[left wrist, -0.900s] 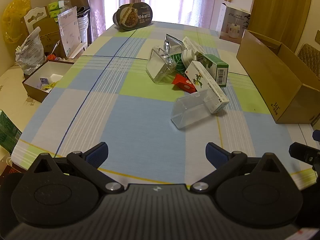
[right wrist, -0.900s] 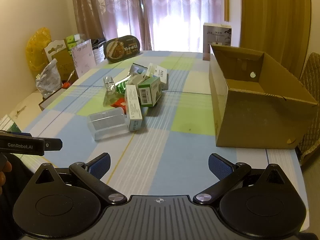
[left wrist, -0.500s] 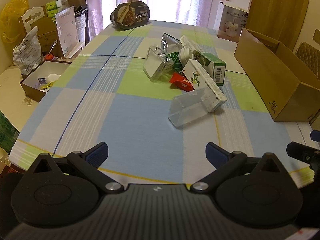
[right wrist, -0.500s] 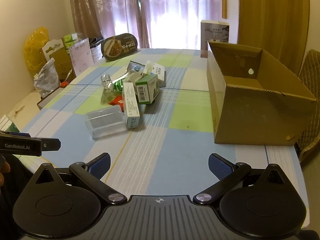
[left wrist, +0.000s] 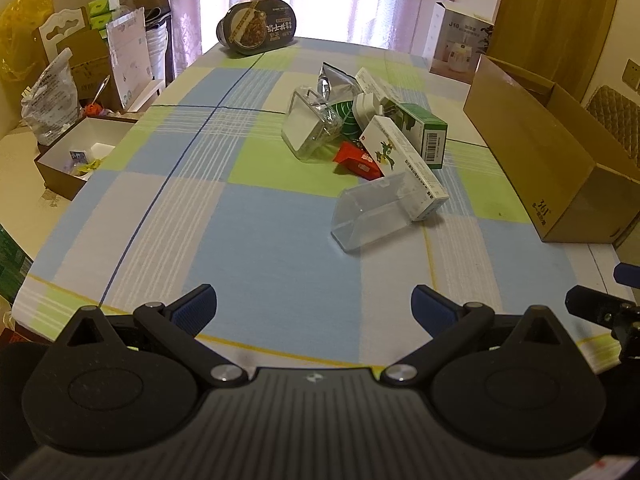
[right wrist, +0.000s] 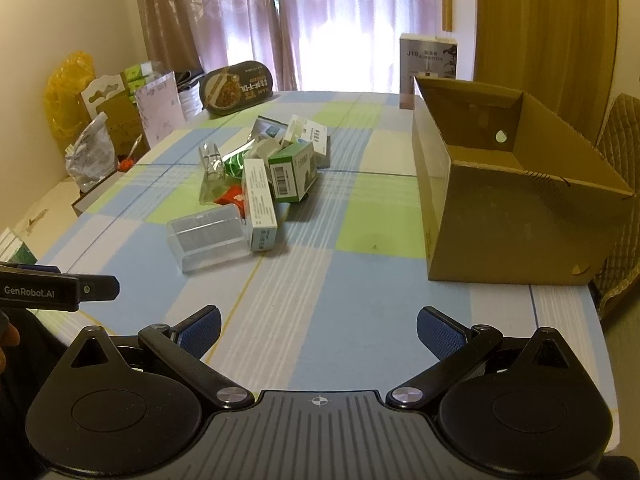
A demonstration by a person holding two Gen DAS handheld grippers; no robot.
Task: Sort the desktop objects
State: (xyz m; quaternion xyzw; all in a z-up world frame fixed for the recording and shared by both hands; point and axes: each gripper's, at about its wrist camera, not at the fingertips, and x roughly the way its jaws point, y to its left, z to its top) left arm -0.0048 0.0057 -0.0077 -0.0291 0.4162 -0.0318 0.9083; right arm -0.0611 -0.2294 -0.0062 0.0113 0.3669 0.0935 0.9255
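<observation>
My left gripper (left wrist: 313,307) hangs over the near edge of the checked blue, green and white tablecloth (left wrist: 248,216), jaws spread wide, nothing between the blue pads. My right gripper (right wrist: 319,330) is the same: jaws wide apart, empty, low over the near edge of the cloth. In the right view the left gripper's black body shows at the left edge, well apart from my right one.

The pile to sort sits mid-table, well ahead of both grippers. Closest is a clear rectangular plastic box (left wrist: 374,211) lying on its side. Touching it on the far right side is a long white carton with a green dragon print (left wrist: 402,160), resting tilted across the pile. A red foil packet (left wrist: 357,161) lies just left of that carton. Behind sits a green and white carton with a barcode (right wrist: 291,171), a clear square plastic container (left wrist: 306,130) tipped over, a silver foil pouch (left wrist: 334,82) and some white cartons; I can't tell those apart well.

An open brown cardboard box (right wrist: 516,208) stands at the right of the table, near the pile but not touching it. A dark oval instant-noodle tub (left wrist: 256,32) stands on edge at the far end.
</observation>
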